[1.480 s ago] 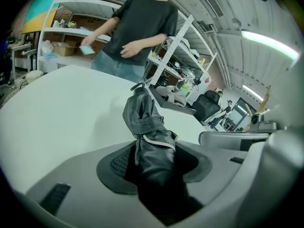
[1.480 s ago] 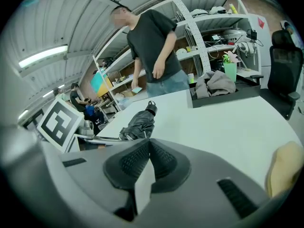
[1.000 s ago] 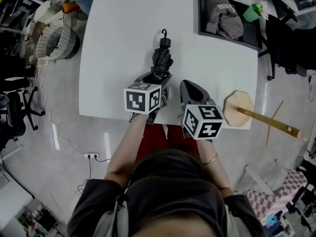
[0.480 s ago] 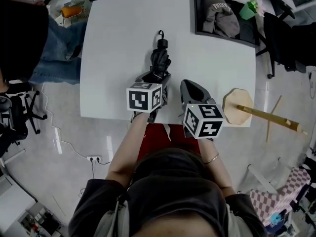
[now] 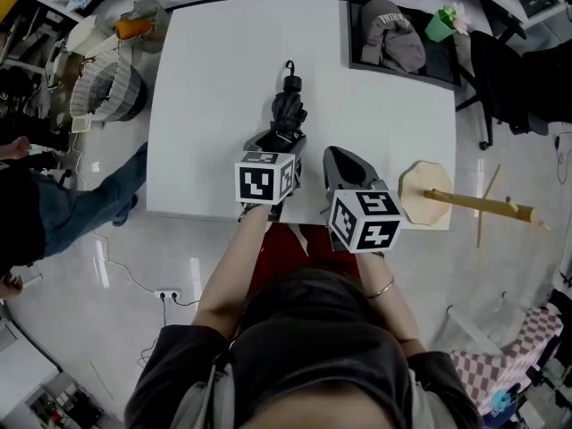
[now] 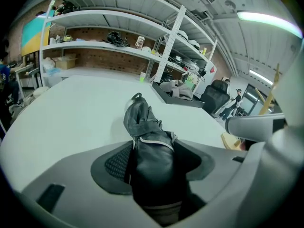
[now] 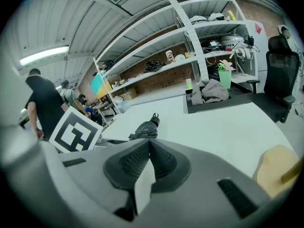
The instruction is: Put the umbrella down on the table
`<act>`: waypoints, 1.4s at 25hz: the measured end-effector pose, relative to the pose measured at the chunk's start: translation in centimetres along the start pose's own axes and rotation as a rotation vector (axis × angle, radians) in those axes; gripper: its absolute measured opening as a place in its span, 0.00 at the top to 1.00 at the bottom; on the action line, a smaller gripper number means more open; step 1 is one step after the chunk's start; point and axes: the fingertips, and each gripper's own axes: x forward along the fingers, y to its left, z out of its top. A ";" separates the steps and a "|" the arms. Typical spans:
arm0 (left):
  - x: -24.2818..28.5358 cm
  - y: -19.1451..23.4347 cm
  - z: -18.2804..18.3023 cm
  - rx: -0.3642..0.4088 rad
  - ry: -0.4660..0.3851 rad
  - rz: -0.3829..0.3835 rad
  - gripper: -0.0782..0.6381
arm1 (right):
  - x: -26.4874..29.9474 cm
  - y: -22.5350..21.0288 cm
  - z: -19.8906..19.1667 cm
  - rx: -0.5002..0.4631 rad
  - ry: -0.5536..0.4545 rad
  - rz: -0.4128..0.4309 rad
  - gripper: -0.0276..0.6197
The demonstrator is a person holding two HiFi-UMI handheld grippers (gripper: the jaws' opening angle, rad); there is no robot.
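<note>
Folded black fabric umbrella (image 5: 288,113) lies flat on white tabletop (image 5: 206,79), looped end pointing away, near end between the pads of left claw (image 6: 156,161). That claw has just been opening and is now released, not pinching the cloth. Right claw (image 7: 149,161) clenched on nothing, just beside.

Judged: light. Slack, slick canopy over a stiff core. Take hold round the bundled middle, not loose folds.

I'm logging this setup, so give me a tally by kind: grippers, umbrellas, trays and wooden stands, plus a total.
Grippers: 2, the left gripper and the right gripper
Umbrellas: 1, the folded black umbrella lying on the white table
Trays: 1, the black tray
Wooden stands: 1, the wooden stand
Total: 5
</note>
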 end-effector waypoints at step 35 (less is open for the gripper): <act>-15.2 -1.8 4.0 -0.031 -0.395 -0.077 0.70 | -6.4 6.9 2.9 -0.015 -0.194 0.005 0.93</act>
